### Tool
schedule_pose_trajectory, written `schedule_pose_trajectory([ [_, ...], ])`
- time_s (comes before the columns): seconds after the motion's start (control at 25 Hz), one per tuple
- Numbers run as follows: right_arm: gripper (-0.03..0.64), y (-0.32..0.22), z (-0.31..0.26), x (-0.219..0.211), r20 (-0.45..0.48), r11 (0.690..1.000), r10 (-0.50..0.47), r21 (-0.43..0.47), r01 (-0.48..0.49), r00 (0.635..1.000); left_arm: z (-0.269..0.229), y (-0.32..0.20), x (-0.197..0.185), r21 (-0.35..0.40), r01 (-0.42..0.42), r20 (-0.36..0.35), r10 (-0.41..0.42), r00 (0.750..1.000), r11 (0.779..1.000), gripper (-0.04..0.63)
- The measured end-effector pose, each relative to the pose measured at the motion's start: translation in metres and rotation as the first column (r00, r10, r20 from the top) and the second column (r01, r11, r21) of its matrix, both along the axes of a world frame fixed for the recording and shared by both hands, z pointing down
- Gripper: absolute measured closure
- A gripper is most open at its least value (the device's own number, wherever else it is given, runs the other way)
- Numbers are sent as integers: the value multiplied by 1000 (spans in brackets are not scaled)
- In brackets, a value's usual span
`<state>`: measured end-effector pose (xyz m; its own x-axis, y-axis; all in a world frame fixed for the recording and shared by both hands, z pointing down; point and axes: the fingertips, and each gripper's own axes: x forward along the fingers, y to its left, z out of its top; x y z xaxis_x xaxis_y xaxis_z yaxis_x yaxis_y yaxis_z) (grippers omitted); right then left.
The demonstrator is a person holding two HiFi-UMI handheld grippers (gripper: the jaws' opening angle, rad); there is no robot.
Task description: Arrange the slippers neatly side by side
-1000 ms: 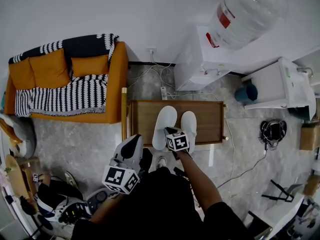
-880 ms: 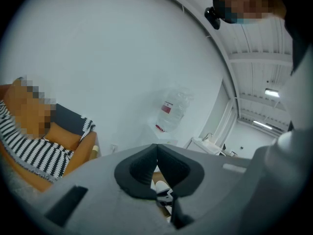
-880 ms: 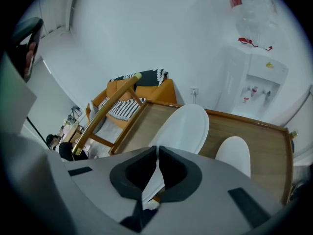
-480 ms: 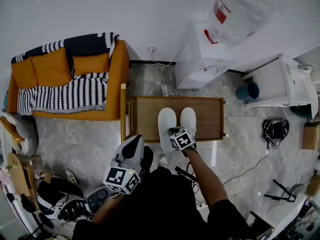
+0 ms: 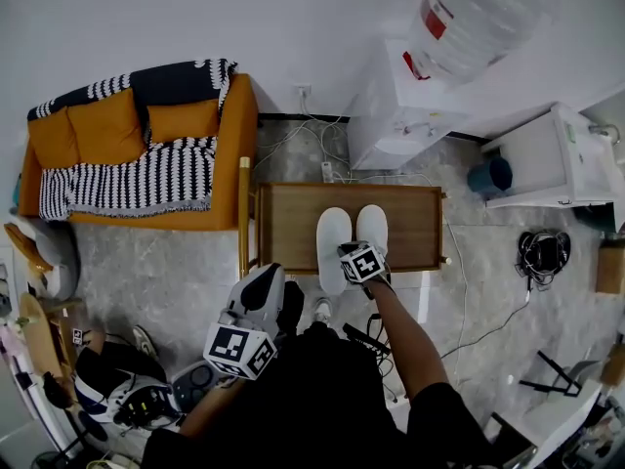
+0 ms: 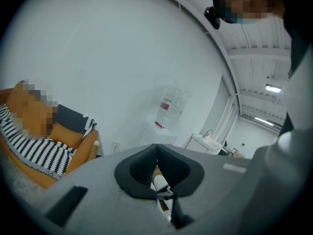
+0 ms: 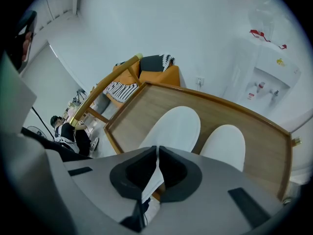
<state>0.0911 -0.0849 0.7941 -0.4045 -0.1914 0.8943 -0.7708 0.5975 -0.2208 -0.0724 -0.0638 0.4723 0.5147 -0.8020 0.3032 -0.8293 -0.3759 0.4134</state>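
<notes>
Two white slippers lie side by side on the low wooden table (image 5: 283, 228), toes toward the wall: the left slipper (image 5: 333, 234) and the right slipper (image 5: 371, 229). My right gripper (image 5: 356, 274) is at their heel ends, near the table's front edge. In the right gripper view the gripper (image 7: 157, 153) is shut on a thin white edge that runs into the left slipper (image 7: 173, 126); the right slipper (image 7: 225, 141) lies just beside it. My left gripper (image 5: 264, 296) hangs off the table's front left corner, over the floor. Its jaws (image 6: 157, 148) are together with nothing in them.
An orange sofa (image 5: 137, 154) with a striped throw stands left of the table. A water dispenser (image 5: 410, 106) and a white cabinet (image 5: 547, 159) are behind and to the right. Cables (image 5: 542, 252) lie on the stone floor at right; bags and shoes (image 5: 117, 394) at lower left.
The left slipper has swung from a tilt to lie parallel and close to the right one. My right gripper moved right with its heel. The left gripper hardly shifted.
</notes>
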Motion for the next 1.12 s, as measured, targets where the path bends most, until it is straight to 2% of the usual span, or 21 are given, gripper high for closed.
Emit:
schedule_pose_trajectory([
  [0.4, 592, -6, 14, 14, -23, 998, 52, -19, -52, 998, 4, 2, -4, -11, 10, 5, -10, 1000, 1000, 583],
  [0.88, 589, -15, 16, 22, -29, 992, 123, 10, -123, 992, 6, 3, -5, -18, 15, 8, -15, 1000, 1000, 583],
  [1.12, 538, -11, 8, 24, -10, 985, 169, 18, -169, 986, 6, 7, -2, -15, 12, 3, -12, 1000, 1000, 583],
])
